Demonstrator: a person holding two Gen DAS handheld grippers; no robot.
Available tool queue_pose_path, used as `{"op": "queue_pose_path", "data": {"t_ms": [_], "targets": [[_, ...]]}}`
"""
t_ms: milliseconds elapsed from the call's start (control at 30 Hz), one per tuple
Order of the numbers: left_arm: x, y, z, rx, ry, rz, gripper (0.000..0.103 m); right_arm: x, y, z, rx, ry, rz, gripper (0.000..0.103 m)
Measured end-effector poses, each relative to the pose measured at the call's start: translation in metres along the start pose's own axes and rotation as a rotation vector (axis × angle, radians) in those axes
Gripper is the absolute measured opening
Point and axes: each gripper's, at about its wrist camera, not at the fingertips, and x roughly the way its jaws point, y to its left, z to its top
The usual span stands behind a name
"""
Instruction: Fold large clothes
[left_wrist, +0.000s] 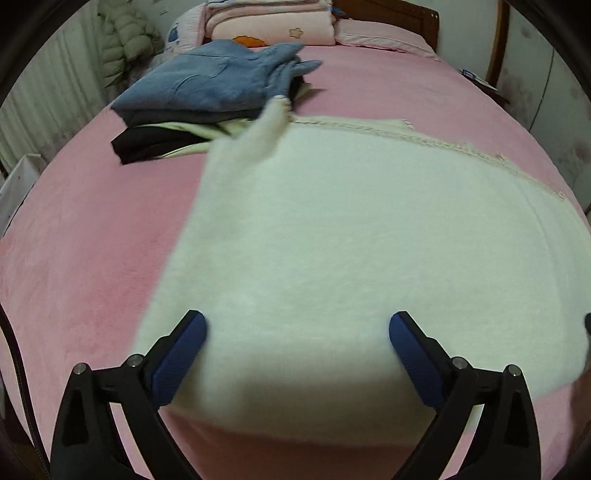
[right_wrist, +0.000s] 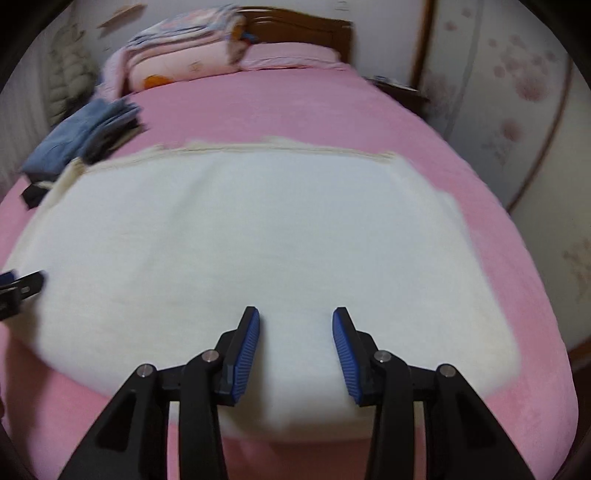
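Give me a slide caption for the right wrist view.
Open right gripper above a white garment spread flat on the pink bed, folded clothes stacked far left.

Black tongs (right_wrist: 295, 328), ribbed blue pads (right_wrist: 246, 354)

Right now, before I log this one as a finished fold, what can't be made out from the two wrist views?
- White garment: kind unclear; folded flat and motion-blurred in both views.
- Its near edge: hidden behind the left gripper and right gripper, both open above it.
- Clothes pile: lower pieces covered by the blue one; smeared in the right wrist view.
- Left gripper in the right wrist view: cut off by the left edge.
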Motion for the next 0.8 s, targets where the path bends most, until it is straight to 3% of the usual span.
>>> {"op": "queue_pose_path", "data": {"t_ms": [67, 133, 300, 500, 800], "targets": [[0.000, 0.005, -0.003, 0.013, -0.006, -0.009, 0.100, 0.001, -0.023, -0.005, 0.047, -0.001, -0.034, 0.042], [-0.003, 0.003, -0.006, 0.027, -0.012, -0.004, 0.100, 0.001, -0.042, -0.010, 0.098, 0.012, -0.013, 0.042], [-0.011, 0.003, -0.002, 0.003, 0.010, -0.004, 0.099, -0.007, -0.034, -0.011, 0.108, 0.030, -0.051, 0.044], [-0.041, 0.012, 0.010, -0.009, 0.007, -0.033, 0.099, -0.033, -0.034, -0.003, 0.227, 0.047, 0.063, 0.044], [-0.119, 0.023, 0.011, -0.056, -0.051, -0.083, 0.100, -0.112, -0.005, 0.011, 0.240, -0.080, 0.150, 0.051]]}}
